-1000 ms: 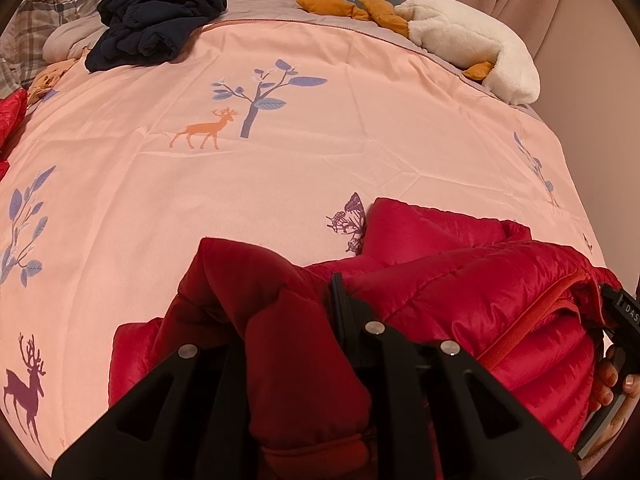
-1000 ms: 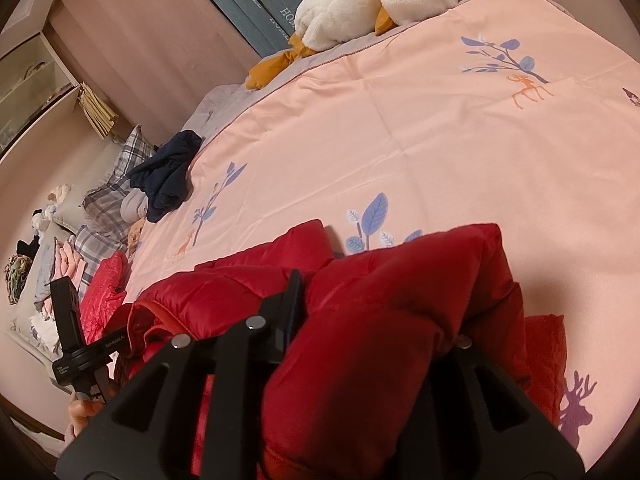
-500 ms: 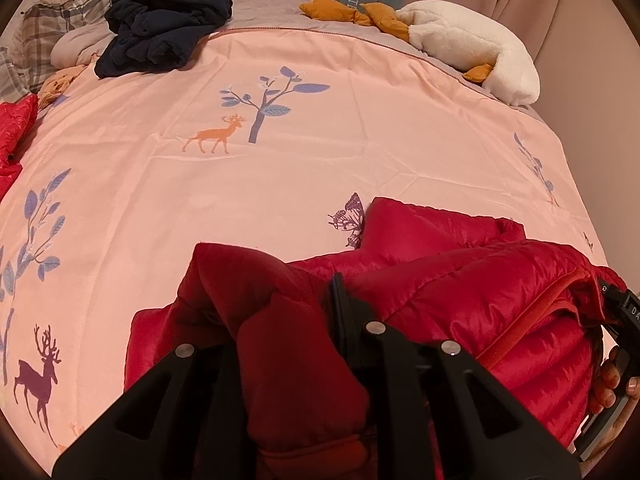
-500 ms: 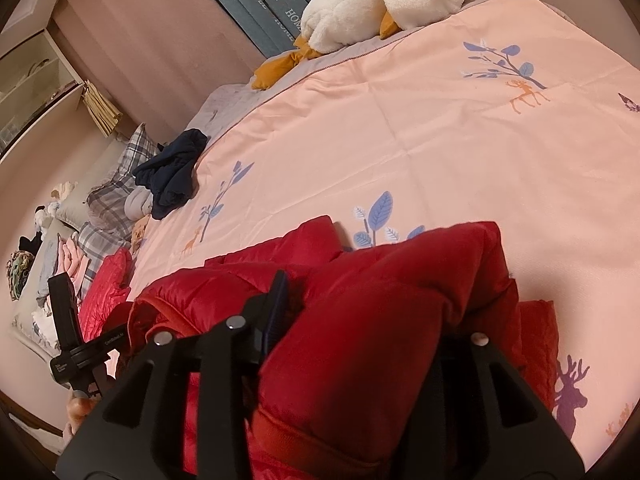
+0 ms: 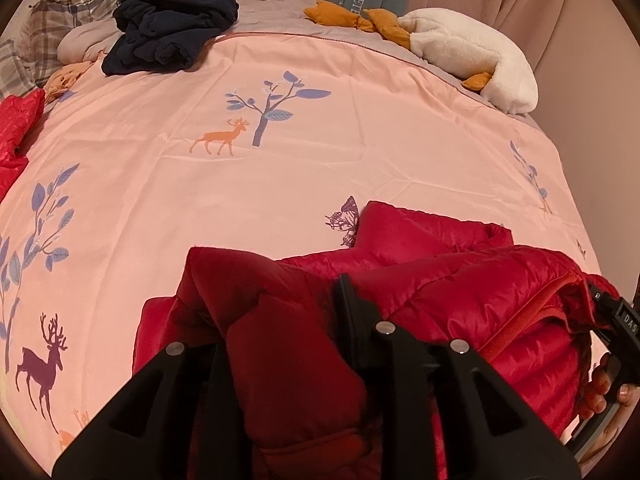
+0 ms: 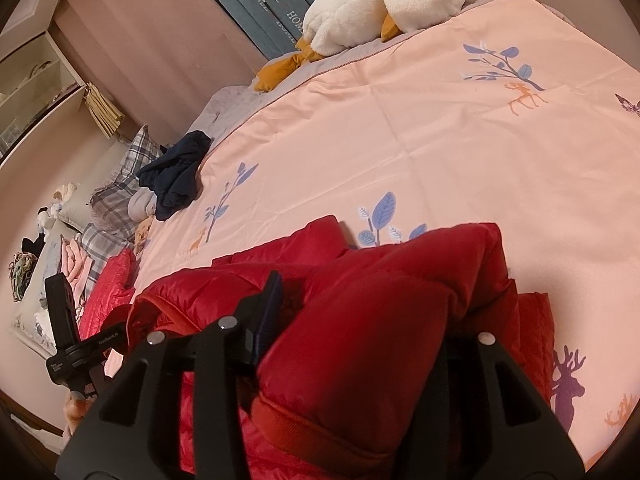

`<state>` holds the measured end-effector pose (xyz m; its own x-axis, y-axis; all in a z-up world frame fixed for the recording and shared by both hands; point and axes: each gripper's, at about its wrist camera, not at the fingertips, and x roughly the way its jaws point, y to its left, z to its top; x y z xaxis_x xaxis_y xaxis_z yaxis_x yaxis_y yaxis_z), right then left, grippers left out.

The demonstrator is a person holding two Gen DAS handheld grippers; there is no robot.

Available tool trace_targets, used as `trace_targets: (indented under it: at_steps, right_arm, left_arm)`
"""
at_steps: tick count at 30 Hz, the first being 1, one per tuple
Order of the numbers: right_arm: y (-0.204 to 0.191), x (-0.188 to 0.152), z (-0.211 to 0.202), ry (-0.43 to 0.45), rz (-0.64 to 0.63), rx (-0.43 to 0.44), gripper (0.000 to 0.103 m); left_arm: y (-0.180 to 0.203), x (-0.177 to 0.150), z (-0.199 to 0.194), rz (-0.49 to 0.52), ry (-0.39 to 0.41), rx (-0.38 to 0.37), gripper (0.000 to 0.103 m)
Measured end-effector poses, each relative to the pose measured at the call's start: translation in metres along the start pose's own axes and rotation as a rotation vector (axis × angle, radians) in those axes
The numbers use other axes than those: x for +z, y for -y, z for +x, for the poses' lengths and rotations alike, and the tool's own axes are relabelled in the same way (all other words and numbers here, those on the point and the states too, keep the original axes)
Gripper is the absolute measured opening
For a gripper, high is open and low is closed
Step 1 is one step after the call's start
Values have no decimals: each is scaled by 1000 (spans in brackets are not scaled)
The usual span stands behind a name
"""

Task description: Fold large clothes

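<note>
Bedroom, warm light; pink printed duvet (image 5: 360,152) covers the bed.

Left hand-held gripper (image 5: 280,344): closed down on a thick bunch of the red puffer jacket (image 5: 460,280), cuff-like band hanging toward the lens. Right hand-held gripper (image 6: 360,320): likewise clamped on a padded roll of the same jacket, fabric filling the gap between the jaws.

Jacket body lies at the bed's near edge, partly bunched, zipper seam visible on its right side in the left view.

Judgement: fold in progress. To do it well, carry both held ends forward level and together, lay them square on the body, press out trapped air before letting go.

Further out: navy garment (image 5: 168,28) at far left corner, white plush toy (image 5: 472,56) at far right.
</note>
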<state>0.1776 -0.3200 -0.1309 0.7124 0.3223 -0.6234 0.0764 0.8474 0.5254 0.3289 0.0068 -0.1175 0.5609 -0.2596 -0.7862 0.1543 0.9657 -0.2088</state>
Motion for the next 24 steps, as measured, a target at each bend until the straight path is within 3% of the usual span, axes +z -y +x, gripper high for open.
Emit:
trace_targets:
  at_steps: [3, 5, 7, 8, 21, 24]
  right_arm:
    - [-1, 0, -2, 1, 3, 3, 46]
    - [-2, 0, -5, 5, 3, 4, 50]
    - [-3, 0, -9, 11, 0, 2, 53]
    - [-2, 1, -10, 12, 0, 3, 54]
    - [-1, 8, -20, 54, 18, 17, 60]
    - [0, 11, -21, 66, 32, 27, 62]
  left_arm:
    - [0, 0, -3, -12, -1, -10, 31]
    - [-1, 0, -6, -16, 5, -7, 40]
    - [-2, -1, -10, -25, 25, -2, 68]
    - [-2, -1, -14, -31, 43, -1, 72]
    - [-4, 1, -17, -33, 69, 6, 74]
    - [-6, 2, -18, -45, 78, 4, 79]
